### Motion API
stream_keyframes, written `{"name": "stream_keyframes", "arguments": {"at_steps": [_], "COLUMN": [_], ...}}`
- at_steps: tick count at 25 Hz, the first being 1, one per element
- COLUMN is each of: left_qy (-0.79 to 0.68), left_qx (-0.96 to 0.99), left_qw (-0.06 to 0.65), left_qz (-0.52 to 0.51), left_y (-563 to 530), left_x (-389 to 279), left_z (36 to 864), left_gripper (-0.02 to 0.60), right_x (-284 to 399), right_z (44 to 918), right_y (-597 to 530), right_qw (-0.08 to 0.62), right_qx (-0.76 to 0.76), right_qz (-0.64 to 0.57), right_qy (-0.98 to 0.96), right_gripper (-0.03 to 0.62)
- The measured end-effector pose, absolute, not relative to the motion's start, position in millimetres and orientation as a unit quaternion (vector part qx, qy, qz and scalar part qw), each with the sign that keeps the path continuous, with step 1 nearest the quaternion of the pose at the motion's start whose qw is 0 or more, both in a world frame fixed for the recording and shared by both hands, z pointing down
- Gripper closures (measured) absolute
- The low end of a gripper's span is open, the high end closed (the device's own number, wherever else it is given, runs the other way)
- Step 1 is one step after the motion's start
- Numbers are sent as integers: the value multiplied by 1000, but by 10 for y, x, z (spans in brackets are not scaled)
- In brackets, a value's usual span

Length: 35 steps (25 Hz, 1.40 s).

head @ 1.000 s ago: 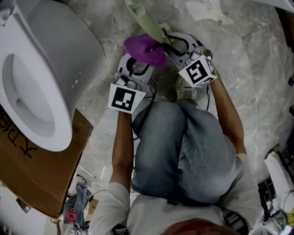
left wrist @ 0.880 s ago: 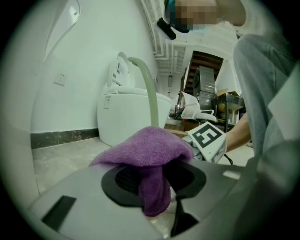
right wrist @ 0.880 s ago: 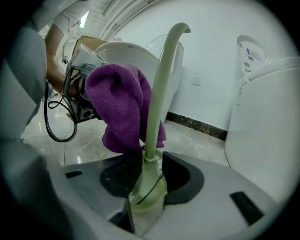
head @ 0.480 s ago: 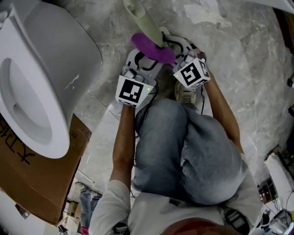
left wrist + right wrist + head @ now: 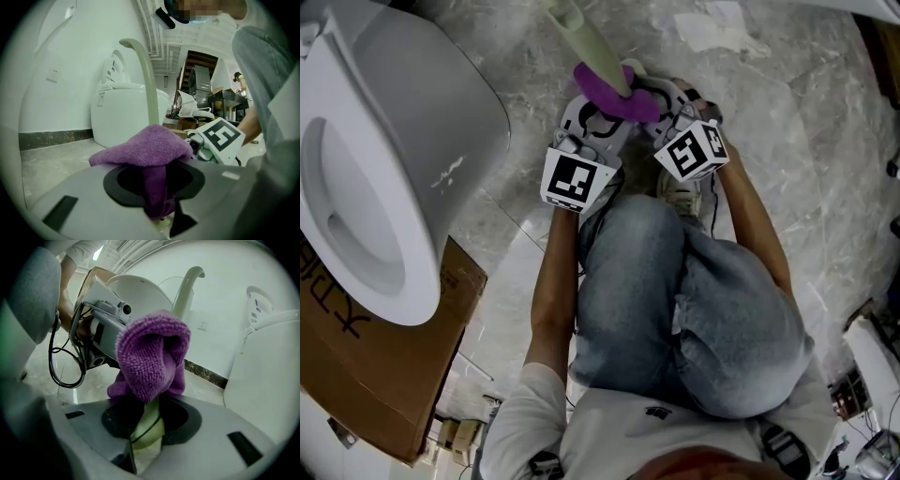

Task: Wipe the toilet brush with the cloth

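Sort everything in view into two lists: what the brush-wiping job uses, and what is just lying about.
In the job: purple cloth, toilet brush.

Lying about: toilet, cardboard sheet, paper scrap on the floor.

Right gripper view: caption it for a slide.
Right gripper, jaws just closing, holds the green toilet brush handle below the purple cloth bunched around it.
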State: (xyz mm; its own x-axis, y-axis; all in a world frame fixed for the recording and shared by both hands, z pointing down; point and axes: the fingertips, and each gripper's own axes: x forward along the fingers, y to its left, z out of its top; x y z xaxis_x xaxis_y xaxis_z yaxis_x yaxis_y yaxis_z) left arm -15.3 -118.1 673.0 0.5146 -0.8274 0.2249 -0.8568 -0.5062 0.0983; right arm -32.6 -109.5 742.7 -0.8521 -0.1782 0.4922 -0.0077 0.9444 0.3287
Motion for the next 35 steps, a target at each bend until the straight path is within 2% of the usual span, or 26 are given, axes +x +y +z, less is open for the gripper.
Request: {"name": "stream_keyframes", "arguments": {"at_steps": [9, 21, 35], "left_qy": [-490, -492, -507], "left_qx": [863, 865, 855], "left_qw": [95, 103, 102], "left_qz": [72, 11, -37], "left_y": [-1173, -1212, -1362], "left_x": [-158, -247, -550], "left_z": [6660, 6011, 5021], "left_gripper": [471, 471, 429], "right_x": [-329, -328, -323], "right_z": [7408, 7423, 7431], "right_y": [-1096, -1104, -1099], "right_qw": [267, 270, 275], "right_qx": [53, 51, 46], "right_qz": [-160, -163, -166], "right_qy": [-949, -947, -946], "right_gripper": [497, 497, 499]}}
